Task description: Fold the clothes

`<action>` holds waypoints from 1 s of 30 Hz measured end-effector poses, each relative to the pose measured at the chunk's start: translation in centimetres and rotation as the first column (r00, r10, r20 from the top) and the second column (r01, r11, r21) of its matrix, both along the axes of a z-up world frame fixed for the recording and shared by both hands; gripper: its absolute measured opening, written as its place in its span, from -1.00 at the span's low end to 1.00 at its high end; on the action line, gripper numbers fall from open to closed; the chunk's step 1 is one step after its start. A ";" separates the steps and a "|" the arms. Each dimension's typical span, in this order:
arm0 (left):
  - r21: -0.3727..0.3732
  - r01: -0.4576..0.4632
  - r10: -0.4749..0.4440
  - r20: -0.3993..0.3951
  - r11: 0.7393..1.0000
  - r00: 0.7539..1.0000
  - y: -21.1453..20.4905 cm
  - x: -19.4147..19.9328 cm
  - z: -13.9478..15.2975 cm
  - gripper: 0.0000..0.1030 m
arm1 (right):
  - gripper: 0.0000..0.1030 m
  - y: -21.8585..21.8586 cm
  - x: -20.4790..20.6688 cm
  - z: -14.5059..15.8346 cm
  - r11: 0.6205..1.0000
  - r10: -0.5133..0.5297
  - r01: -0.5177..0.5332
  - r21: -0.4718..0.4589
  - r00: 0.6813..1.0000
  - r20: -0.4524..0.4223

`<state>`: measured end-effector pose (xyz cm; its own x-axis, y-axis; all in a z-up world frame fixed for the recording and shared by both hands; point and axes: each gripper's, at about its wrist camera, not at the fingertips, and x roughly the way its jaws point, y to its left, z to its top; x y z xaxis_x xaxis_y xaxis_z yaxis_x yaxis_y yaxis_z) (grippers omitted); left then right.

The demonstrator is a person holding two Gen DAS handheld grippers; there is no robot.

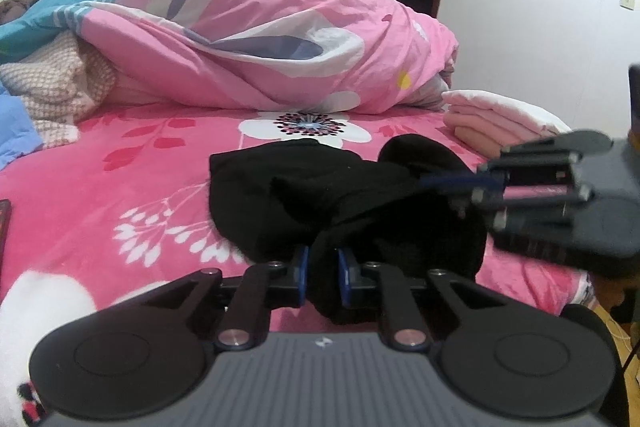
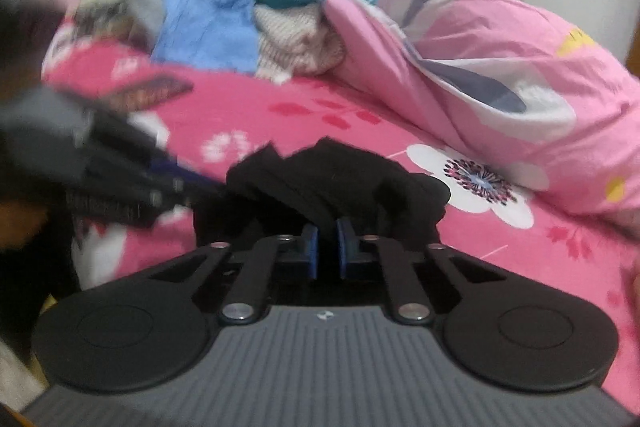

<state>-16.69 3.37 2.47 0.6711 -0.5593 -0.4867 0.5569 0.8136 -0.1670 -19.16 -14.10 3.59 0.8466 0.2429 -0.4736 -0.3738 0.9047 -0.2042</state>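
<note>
A black garment (image 1: 304, 195) lies bunched on the pink flowered bed sheet (image 1: 140, 163). My left gripper (image 1: 323, 259) is shut on a fold of its near edge, the cloth pinched between the blue pads (image 1: 301, 267). My right gripper (image 1: 448, 183) comes in from the right of that view, its blue tips at the garment's right side. In the right wrist view the black garment (image 2: 340, 183) is clamped in my right gripper (image 2: 327, 231), and my left gripper (image 2: 208, 183) reaches it from the left, blurred.
A heaped pink quilt (image 1: 260, 27) fills the back of the bed. Folded pale pink clothes (image 1: 496, 119) sit at the right edge. Blue and knitted clothes (image 2: 240, 27) pile near the headboard. A dark phone-like object (image 2: 152, 91) lies on the sheet at the left.
</note>
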 end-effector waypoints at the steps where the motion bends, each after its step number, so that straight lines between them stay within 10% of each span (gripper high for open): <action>1: 0.001 0.006 -0.006 0.003 1.000 1.000 -0.2 0.0 0.0 -0.67 | -0.91 -0.3 0.1 0.3 0.999 -0.011 0.011 0.032 1.000 0.001; 10: 0.010 0.134 -0.134 0.000 0.991 0.991 -2.4 -1.7 0.3 -0.92 | -0.94 -6.0 0.4 3.1 0.892 -0.130 0.121 0.434 0.991 -0.009; 18: 0.037 0.311 -0.310 -0.040 0.950 0.950 -4.4 -4.8 -0.3 -0.92 | -0.98 -9.0 0.5 3.7 0.814 -0.176 0.142 0.564 0.984 0.006; 21: 0.079 0.331 -0.328 -0.052 0.940 0.943 -4.7 -5.2 -1.0 -0.78 | -0.98 -9.2 0.5 3.3 0.811 -0.171 0.141 0.568 0.985 -0.001; 26: 0.120 0.287 -0.290 0.009 0.950 0.957 -3.0 -5.5 -0.4 0.01 | -0.93 -9.5 -0.3 2.5 0.824 -0.156 0.147 0.547 0.987 -0.030; 30: 0.151 0.248 -0.259 0.058 0.957 0.964 -1.6 -5.7 0.1 0.08 | -0.91 -9.7 -2.5 1.9 0.847 -0.139 0.135 0.515 0.990 -0.032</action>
